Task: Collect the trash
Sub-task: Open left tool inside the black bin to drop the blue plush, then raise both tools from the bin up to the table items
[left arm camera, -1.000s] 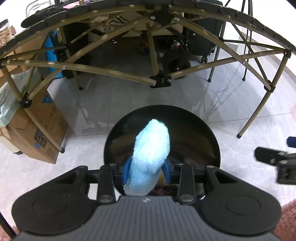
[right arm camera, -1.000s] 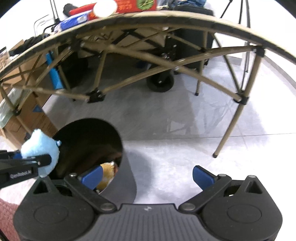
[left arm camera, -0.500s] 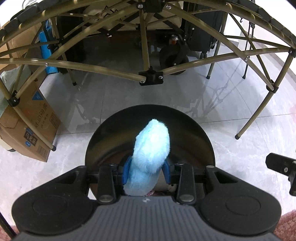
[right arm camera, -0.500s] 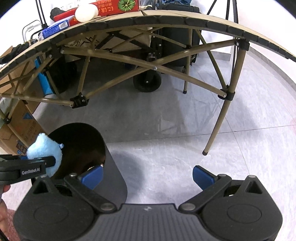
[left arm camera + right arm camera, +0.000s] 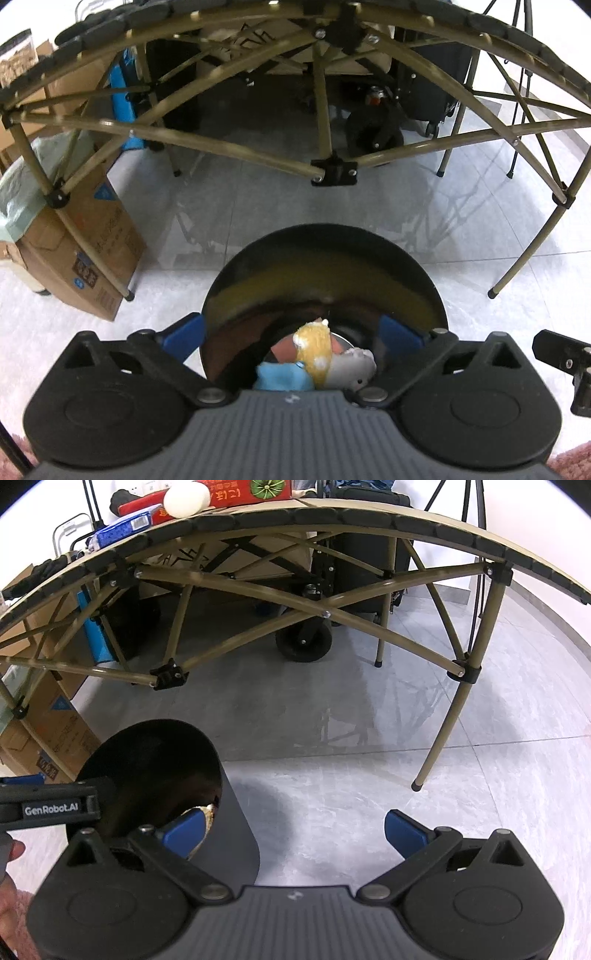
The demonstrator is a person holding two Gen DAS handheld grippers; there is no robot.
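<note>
Trash in this scene is a set of small plush toys, and the container receiving them is the black bin point(image 5: 325, 258), standing on the grey tiled floor point(image 5: 369, 206) just in front of the folding table point(image 5: 332, 520). The bin is upright with its round mouth facing up. The left gripper point(image 5: 291, 334) hangs over that mouth, angled steeply down; its jaws have just been opening and now stand fully spread, with nothing between them. One second earlier the same jaws were pinching the blue plush toy point(image 5: 282, 376) upright above the opening. That toy now lies at the bottom of the bin, touching the yellow plush toy point(image 5: 314, 347) and just beside the grey plush toy point(image 5: 352, 367). Judged from this, the drop step for the blue item is complete. The right gripper point(image 5: 293, 830) is held to the right of the bin, above bare floor, jaws spread wide and empty. Orientation of the blue toy cannot be fully determined: the gripper body hides its lower part, so its long axis is not readable. The yellow toy appears to lie with its long axis running away from the camera.
</note>
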